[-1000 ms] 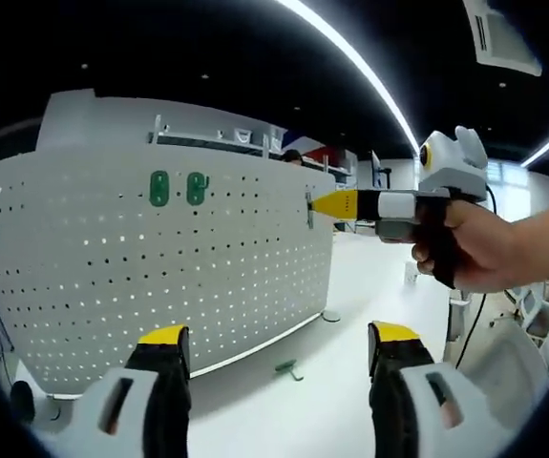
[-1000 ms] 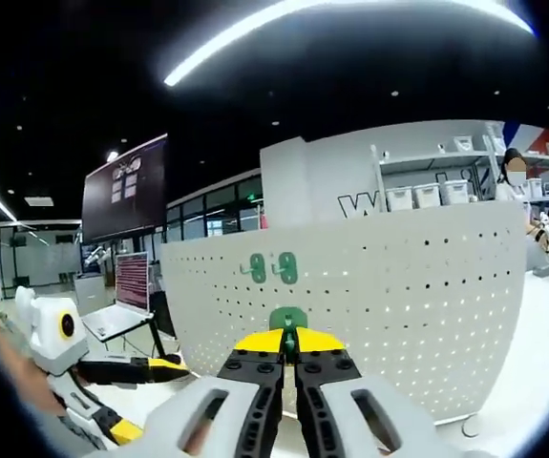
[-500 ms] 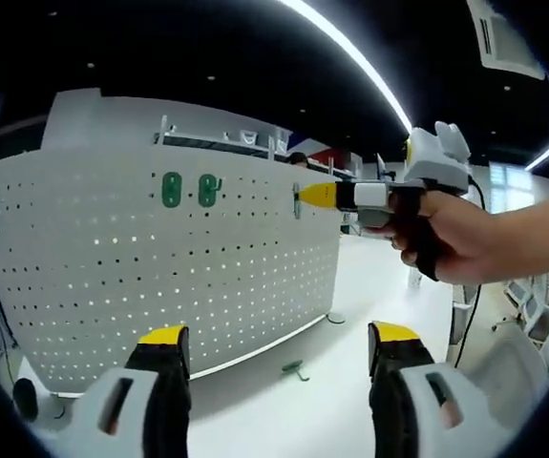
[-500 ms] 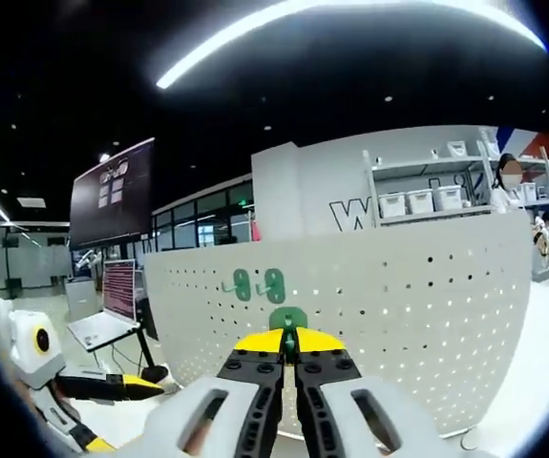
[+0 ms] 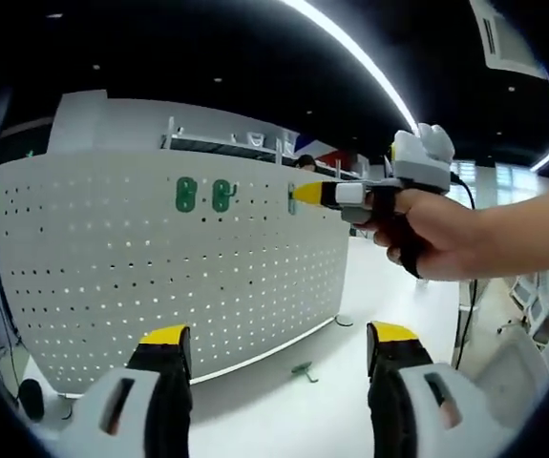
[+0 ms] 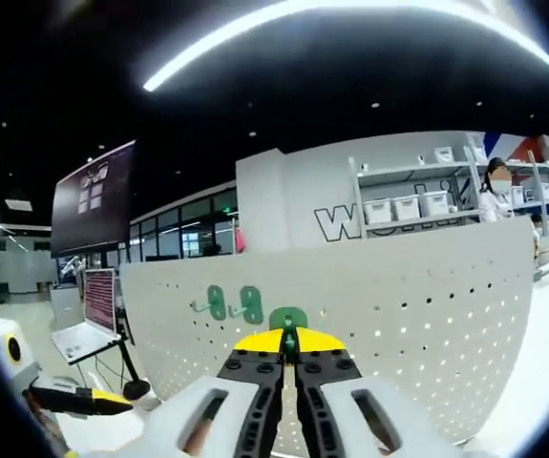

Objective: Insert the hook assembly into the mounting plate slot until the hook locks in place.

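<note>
The white perforated mounting plate (image 5: 159, 277) stands upright on the table, with two green hooks (image 5: 203, 195) seated in its top rows. A hand holds my right gripper (image 5: 298, 194) at the plate's upper right, shut on a third green hook (image 5: 291, 199) at the plate's face; contact is unclear. In the right gripper view that hook (image 6: 288, 318) sticks up between the shut yellow tips of the right gripper (image 6: 288, 340), in front of the plate (image 6: 408, 305), right of the two mounted hooks (image 6: 234, 303). My left gripper (image 5: 279, 340) hangs open, holding nothing, and appears again as the left gripper (image 6: 69, 401).
A loose green hook (image 5: 303, 369) lies on the white table (image 5: 284, 420) by the plate's foot. Behind the plate are shelves with white bins (image 6: 412, 203) and a person (image 6: 494, 181). A laptop (image 6: 88, 324) and a dark screen (image 6: 88, 196) stand to the left.
The right gripper has carried its hook left along the plate's top rows, closer to the two mounted hooks. The left gripper stays open; both views shifted slightly.
</note>
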